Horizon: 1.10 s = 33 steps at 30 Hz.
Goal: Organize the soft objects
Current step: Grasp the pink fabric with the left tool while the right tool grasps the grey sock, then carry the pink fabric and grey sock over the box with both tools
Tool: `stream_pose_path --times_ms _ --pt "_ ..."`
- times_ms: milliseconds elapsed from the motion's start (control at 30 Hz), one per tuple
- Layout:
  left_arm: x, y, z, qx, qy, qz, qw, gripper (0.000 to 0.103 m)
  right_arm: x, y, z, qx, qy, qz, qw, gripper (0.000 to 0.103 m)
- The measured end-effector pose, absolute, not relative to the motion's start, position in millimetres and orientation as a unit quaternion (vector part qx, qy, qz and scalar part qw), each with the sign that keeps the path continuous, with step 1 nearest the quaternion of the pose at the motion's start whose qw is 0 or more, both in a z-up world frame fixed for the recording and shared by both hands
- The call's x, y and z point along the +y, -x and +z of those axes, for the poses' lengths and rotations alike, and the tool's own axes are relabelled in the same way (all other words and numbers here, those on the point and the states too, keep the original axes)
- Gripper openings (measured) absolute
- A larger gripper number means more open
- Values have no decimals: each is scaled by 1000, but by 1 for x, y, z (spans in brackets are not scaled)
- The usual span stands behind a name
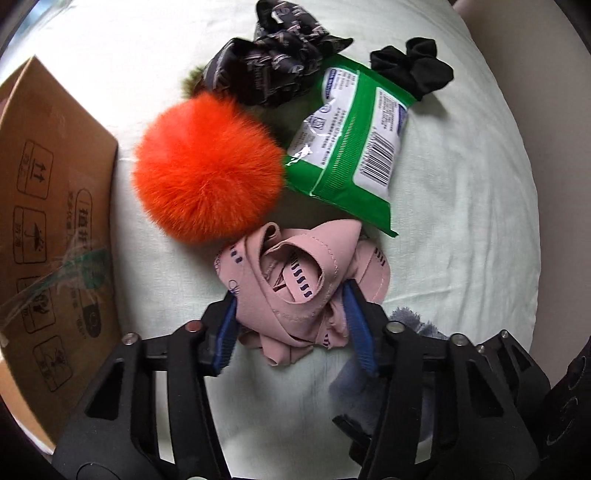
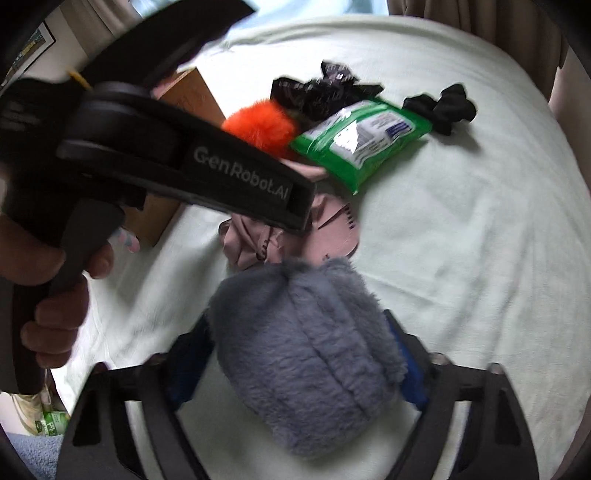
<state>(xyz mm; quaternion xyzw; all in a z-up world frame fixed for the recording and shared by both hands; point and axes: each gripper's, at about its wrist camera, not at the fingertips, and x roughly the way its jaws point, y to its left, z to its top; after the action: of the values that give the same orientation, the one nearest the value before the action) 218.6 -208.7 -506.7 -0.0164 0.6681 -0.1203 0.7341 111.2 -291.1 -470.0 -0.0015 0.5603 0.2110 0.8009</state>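
Note:
My left gripper (image 1: 291,306) has its blue pads (image 1: 227,325) on both sides of a crumpled pink cloth (image 1: 295,280) on the pale green bedsheet (image 1: 461,221), closed against it. My right gripper (image 2: 295,332) is shut on a grey fuzzy plush (image 2: 306,354), held above the sheet. The plush shows at the left wrist view's lower right (image 1: 402,317). The left gripper's body (image 2: 221,170) crosses the right wrist view above the pink cloth (image 2: 332,229). An orange pom-pom (image 1: 207,166) lies just beyond the pink cloth.
A cardboard box (image 1: 48,229) stands on the left, close to the pom-pom. A green wipes pack (image 1: 351,147), a black patterned cloth (image 1: 269,70) and a black scrunchie (image 1: 413,66) lie farther back. The bed's far edge meets curtains (image 2: 480,22).

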Motion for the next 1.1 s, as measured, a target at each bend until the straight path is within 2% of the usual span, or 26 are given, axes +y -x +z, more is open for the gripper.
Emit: stream_pose_path --times_ms 100,233,433,633,1100 --pt "-211 -218 -502 669 18 -123 733 30 -284 -109 -467 558 15 209 803 70" --pt "-212 -217 -492 669 18 -125 733 24 -281 -107 -460 559 22 211 801 61" --pt "-219 -210 -471 662 30 -129 738 24 -290 -105 -441 554 10 201 808 60" --pt "-223 -196 -426 643 27 -141 752 24 -307 -93 -408 540 0 176 823 60" --pt "-166 -152 -279 547 53 -162 819 24 -307 -62 -267 466 -12 114 878 60"
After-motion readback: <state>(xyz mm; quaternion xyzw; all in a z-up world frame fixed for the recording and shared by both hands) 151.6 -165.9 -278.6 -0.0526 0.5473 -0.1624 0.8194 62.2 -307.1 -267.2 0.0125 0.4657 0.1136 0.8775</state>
